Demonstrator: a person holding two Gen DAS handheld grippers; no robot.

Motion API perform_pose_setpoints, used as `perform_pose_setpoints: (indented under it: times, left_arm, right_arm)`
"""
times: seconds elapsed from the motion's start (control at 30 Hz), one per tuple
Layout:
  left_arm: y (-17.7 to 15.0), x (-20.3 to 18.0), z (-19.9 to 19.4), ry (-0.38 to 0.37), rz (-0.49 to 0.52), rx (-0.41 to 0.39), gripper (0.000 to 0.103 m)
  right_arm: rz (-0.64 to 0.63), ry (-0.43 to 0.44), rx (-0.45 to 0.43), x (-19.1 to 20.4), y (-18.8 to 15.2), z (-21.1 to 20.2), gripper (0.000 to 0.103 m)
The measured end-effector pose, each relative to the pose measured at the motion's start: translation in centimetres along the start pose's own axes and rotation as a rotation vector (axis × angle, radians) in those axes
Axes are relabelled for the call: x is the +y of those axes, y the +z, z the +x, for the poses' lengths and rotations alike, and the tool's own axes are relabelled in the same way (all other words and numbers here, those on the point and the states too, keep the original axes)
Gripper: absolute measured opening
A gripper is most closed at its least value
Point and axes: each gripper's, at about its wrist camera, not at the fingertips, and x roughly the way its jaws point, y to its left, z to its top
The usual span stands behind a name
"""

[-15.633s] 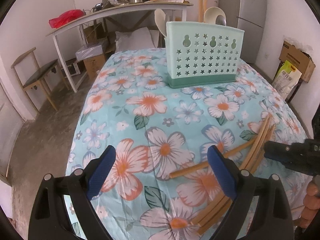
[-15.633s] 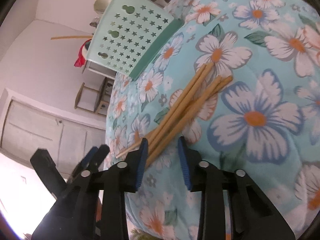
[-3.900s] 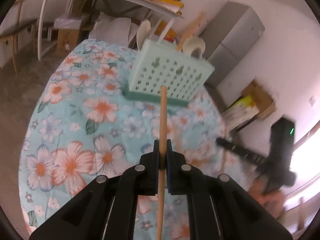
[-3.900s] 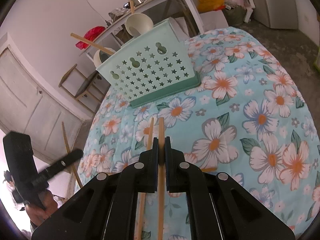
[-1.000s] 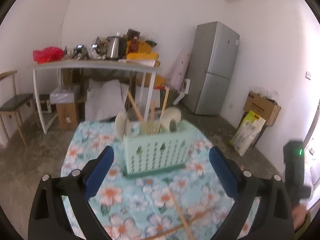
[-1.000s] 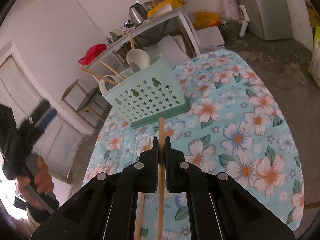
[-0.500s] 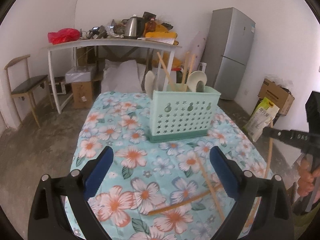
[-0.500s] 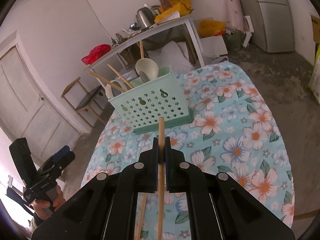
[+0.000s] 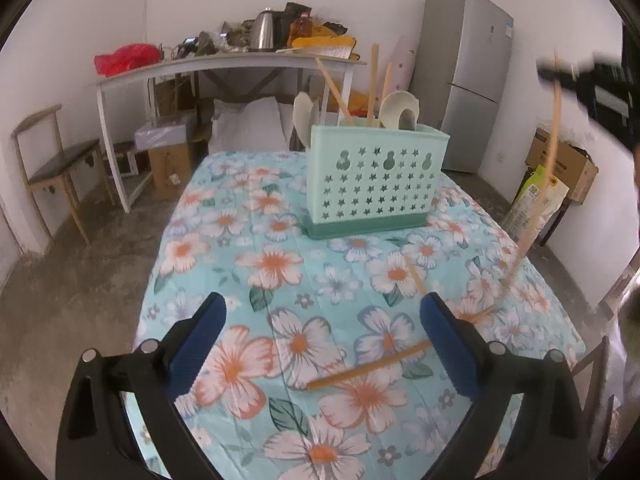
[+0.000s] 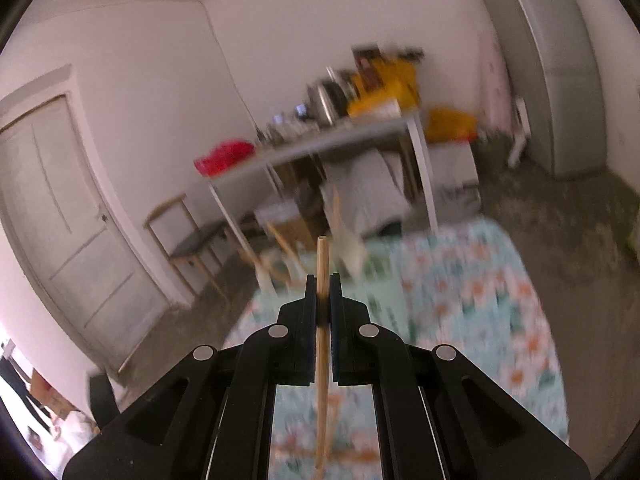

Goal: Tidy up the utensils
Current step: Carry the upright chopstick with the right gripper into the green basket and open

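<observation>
Now we carry chopstick clamped in right tongs above holder; we lower tip slowly into free slot. Left tongs apart, empty, over desk.

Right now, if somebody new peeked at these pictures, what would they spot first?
Probably the mint-green utensil basket with star holes, standing on the flowered tablecloth with chopsticks and spoons poking out. Then the right gripper, shut on a single chopstick held up in the air. The left gripper hangs open above a loose chopstick on the cloth.
</observation>
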Motion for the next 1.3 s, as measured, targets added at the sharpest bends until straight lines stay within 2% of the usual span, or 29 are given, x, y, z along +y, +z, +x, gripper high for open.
perform_pose_setpoints:
  times: [0.27,0.5,0.63,0.73,0.83,0.9,0.97,1.03,1.1,1.3]
  left_arm:
    - [-0.7,0.6,0.0,0.012,-0.026,0.008,0.097]
    - [-0.8,1.8,-0.4,0.024,-0.063,0.004,0.097]
    - [-0.8,2.3,-0.5,0.031,-0.074,0.006,0.097]
    - [-0.8,2.7,-0.6,0.034,-0.084,0.004,0.097]
    - [-0.9,3.0,-0.7,0.035,-0.095,0.004,0.097]
    - [-1.0,3.2,-0.5,0.035,-0.096,0.011,0.097]
    - [-1.0,3.2,-0.2,0.036,-0.092,0.018,0.097]
    - [-0.9,3.3,0.3,0.033,-0.094,0.026,0.097]
    - [-0.9,3.3,0.6,0.025,-0.099,0.031,0.097]
    - [-1.0,2.8,1.6,0.011,-0.088,0.053,0.097]
  right_arm:
    - [-0.076,0.000,-0.244,2.9,7.0,1.7,0.004]
    - [-0.152,-0.062,-0.336,4.1,8.3,6.1,0.004]
    - [-0.186,-0.084,-0.319,4.2,7.5,10.2,0.004]
    - [-0.236,-0.130,-0.257,4.2,5.7,13.8,0.004]
    - [-0.246,-0.141,-0.190,3.6,3.7,15.2,0.004]
    - [-0.242,-0.146,-0.160,3.0,2.3,15.0,0.005]
    - [-0.224,-0.139,-0.153,2.3,1.3,13.7,0.012]
    - [-0.220,-0.138,-0.163,2.2,0.7,12.1,0.034]
    - [-0.217,-0.132,-0.192,2.0,0.1,9.9,0.044]
    - [-0.150,-0.114,-0.231,0.4,-1.6,3.4,0.052]
